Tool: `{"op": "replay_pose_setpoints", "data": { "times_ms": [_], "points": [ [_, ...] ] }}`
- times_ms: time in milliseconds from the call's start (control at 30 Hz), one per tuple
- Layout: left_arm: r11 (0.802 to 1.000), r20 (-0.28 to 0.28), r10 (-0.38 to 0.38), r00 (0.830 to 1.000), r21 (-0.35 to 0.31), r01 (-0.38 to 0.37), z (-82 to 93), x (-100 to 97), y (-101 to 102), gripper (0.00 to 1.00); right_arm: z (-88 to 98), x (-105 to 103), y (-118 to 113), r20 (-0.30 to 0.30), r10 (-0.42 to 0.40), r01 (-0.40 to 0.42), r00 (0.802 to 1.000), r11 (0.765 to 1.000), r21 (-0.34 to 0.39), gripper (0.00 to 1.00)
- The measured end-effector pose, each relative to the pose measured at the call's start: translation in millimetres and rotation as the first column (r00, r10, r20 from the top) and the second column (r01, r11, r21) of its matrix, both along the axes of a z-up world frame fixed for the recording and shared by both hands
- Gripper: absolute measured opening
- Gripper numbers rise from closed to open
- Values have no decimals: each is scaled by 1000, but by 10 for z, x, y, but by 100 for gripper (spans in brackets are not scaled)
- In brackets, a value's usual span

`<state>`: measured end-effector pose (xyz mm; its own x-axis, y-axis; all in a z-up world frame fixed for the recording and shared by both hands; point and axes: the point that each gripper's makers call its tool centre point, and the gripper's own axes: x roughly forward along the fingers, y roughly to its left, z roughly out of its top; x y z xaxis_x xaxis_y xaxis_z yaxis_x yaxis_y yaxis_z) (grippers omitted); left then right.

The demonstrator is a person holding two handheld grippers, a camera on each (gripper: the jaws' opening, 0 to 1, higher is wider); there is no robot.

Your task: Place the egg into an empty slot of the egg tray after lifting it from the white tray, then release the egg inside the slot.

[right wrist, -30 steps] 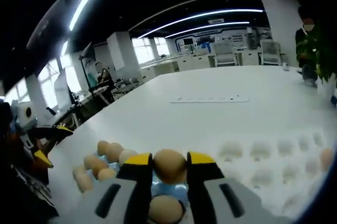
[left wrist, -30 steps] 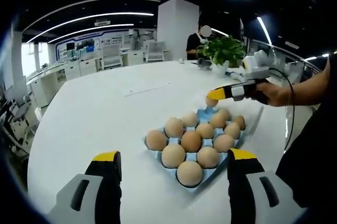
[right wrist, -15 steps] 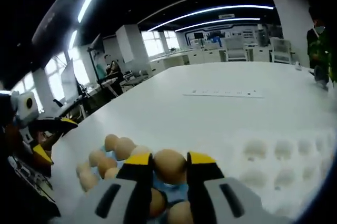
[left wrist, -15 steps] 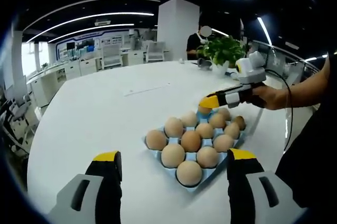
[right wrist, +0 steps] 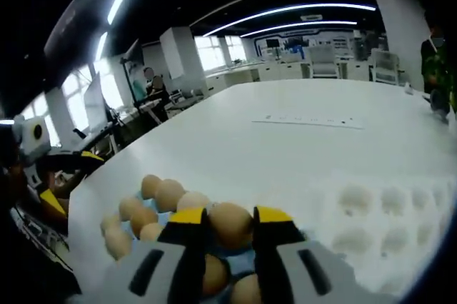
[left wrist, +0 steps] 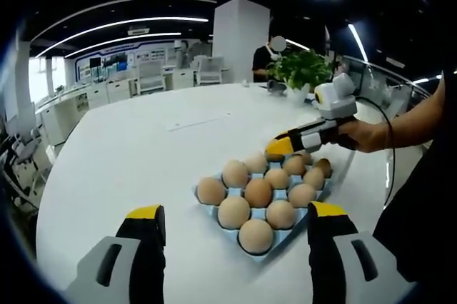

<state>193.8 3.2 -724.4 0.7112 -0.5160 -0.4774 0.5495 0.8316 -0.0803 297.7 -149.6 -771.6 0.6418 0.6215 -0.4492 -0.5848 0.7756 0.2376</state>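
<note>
A blue egg tray holding several brown eggs sits on the white table right of centre in the left gripper view. My right gripper, held by a hand, hovers low over the tray's far corner. In the right gripper view that gripper is shut on a brown egg, just above the blue tray and its eggs. The white tray, with empty round slots, lies to the right. My left gripper stands open near the table's front edge, short of the tray, nothing between its jaws.
A potted plant stands at the table's far side, with a person behind it. A thin strip of paper lies mid-table. Desks and chairs fill the room beyond. The person's arm reaches in from the right.
The right gripper has lowered and moved forward over the blue tray's far corner, still holding the egg. The left gripper has stayed put.
</note>
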Motion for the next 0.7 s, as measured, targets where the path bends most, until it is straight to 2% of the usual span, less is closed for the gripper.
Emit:
{"op": "replay_pose_setpoints", "data": {
  "times_ms": [167,700],
  "points": [
    [1000,1,4,1000,4,-4,1,8,6,82,-45,-2,5,-19,-1,1,1000,1000,5,25],
    [1000,-1,5,1000,3,-5,6,23,2,81,-53,20,36,-16,18,-17,1000,1000,5,25]
  ]
}}
